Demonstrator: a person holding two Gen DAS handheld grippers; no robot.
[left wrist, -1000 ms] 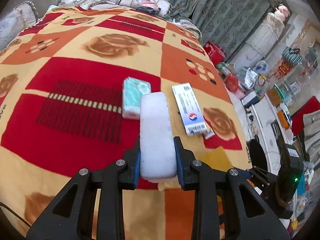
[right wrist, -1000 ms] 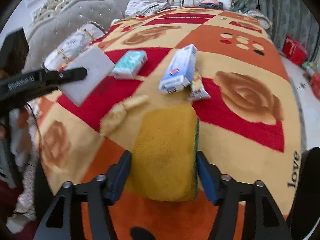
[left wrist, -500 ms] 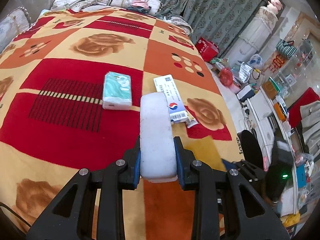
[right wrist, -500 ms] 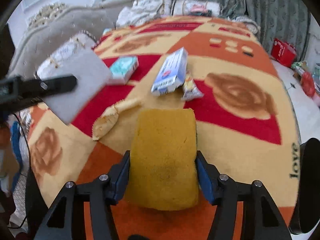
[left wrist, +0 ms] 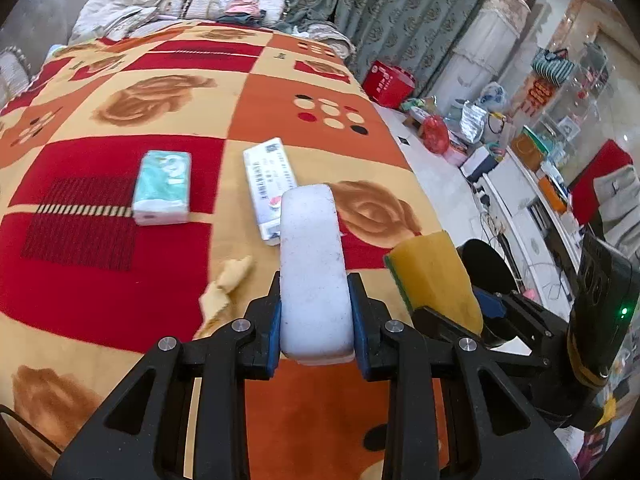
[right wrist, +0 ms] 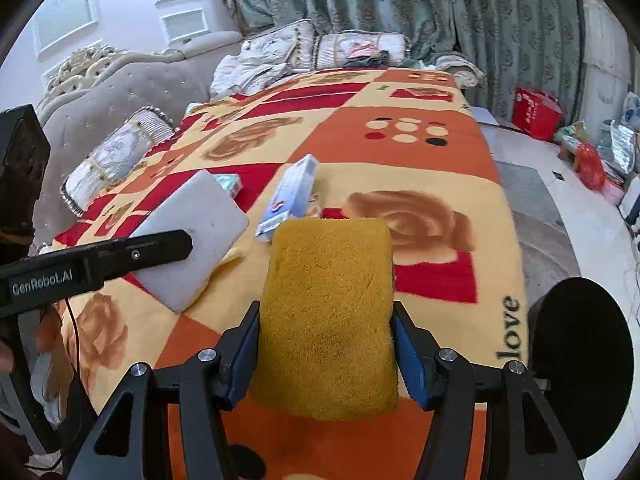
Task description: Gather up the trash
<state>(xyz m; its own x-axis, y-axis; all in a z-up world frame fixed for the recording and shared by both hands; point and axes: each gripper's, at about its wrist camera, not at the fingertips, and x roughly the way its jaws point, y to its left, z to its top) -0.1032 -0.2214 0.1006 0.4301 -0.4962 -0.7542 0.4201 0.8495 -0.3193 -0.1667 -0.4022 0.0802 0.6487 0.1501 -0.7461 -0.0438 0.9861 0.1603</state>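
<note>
My left gripper (left wrist: 316, 312) is shut on a white foam sponge (left wrist: 312, 264), which it holds above the patterned blanket (left wrist: 100, 288). Right beside it, my right gripper (right wrist: 326, 344) is shut on a yellow sponge (right wrist: 328, 312) with a green scrub edge, also lifted off the blanket. In the left wrist view the yellow sponge (left wrist: 434, 276) hangs just right of the white one. On the blanket beyond lie a teal tissue pack (left wrist: 162, 188), a long white carton (left wrist: 268, 184) and a crumpled yellow scrap (left wrist: 226, 284).
A round black object (right wrist: 580, 368) stands off the bed's right edge. Pillows (right wrist: 116, 156) and bedding pile up at the headboard. Bags and a red box (left wrist: 390, 84) clutter the floor to the right, under green curtains.
The right jaws closed onto the yellow sponge and raised it off the blanket. The left gripper carried the white sponge toward the right gripper; the two sponges now hang side by side.
</note>
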